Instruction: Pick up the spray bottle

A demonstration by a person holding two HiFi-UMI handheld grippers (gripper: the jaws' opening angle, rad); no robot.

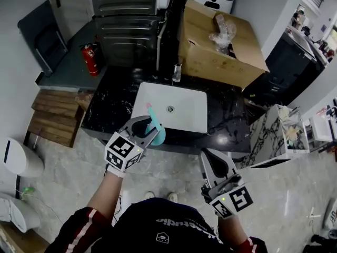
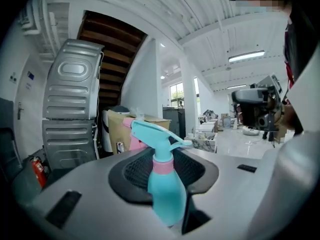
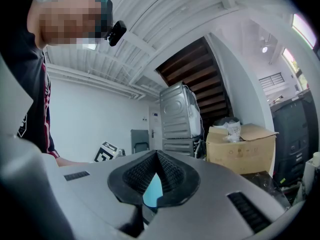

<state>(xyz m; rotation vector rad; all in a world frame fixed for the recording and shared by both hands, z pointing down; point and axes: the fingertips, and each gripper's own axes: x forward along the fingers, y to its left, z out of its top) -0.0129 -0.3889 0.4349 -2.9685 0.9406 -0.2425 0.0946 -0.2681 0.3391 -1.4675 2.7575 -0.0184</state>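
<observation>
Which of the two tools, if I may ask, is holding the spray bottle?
The left tool: the teal spray bottle is clamped between its jaws, while the right tool has its jaws together on nothing.

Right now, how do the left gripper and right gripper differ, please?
The left gripper is shut on the teal spray bottle; the right gripper is shut and empty. The left gripper is held farther forward than the right gripper. Both bear marker cubes.
</observation>
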